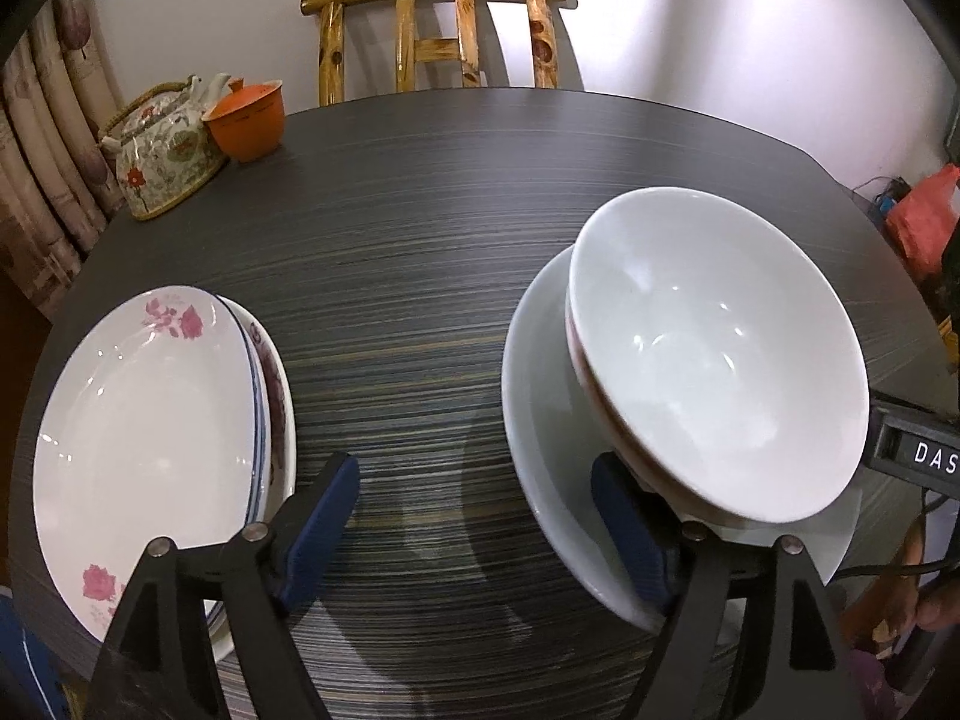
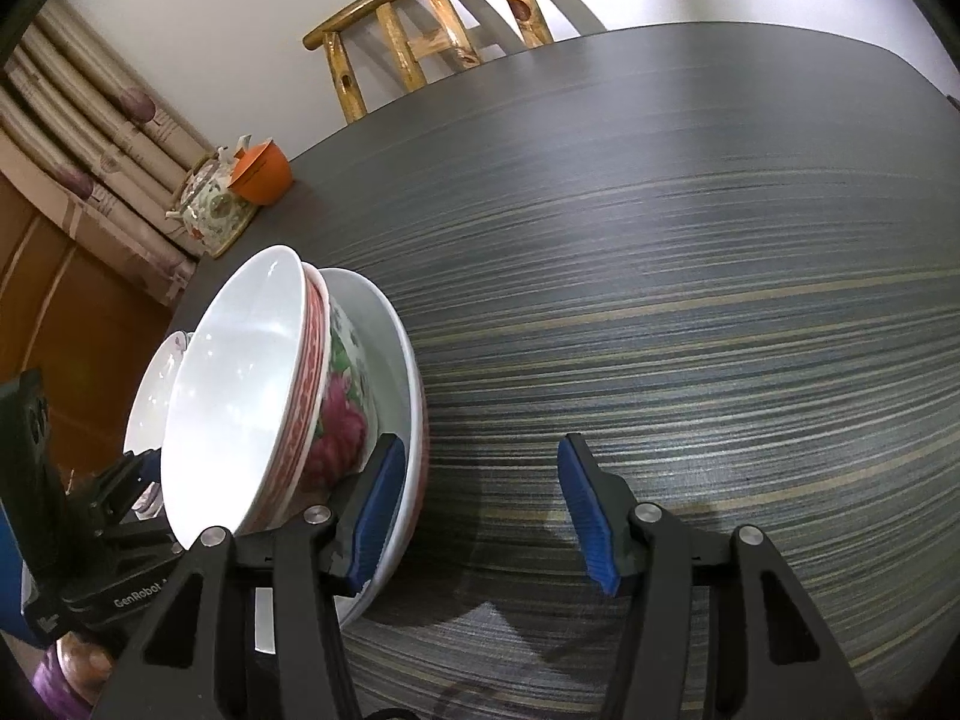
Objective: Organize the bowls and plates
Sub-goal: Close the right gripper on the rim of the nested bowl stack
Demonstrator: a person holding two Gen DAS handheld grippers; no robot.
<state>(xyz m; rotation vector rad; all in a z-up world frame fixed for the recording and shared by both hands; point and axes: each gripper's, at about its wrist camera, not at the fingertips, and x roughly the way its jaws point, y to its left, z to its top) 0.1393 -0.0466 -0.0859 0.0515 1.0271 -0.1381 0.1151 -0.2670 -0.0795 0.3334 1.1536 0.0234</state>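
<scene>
A stack of flat plates with pink flowers (image 1: 144,420) lies at the table's left. To its right stands a nest of bowls: a plain white bowl (image 1: 714,360) tilted on top, a red-banded one under it, all inside a wide white bowl (image 1: 540,420). My left gripper (image 1: 477,531) is open over bare table between the two stacks, its right finger (image 1: 630,534) close by the wide bowl's rim. In the right wrist view the bowl nest (image 2: 240,390) shows a flowered bowl (image 2: 342,420) too. My right gripper (image 2: 483,516) is open, with only table between its fingers and its left finger (image 2: 378,516) beside the wide bowl's rim.
A flowered teapot (image 1: 162,162) and an orange lidded cup (image 1: 246,120) stand at the dark striped table's (image 1: 420,240) far left corner. A wooden chair (image 1: 432,36) is behind the far edge. Curtains (image 1: 42,180) hang left; a red bag (image 1: 918,222) lies right.
</scene>
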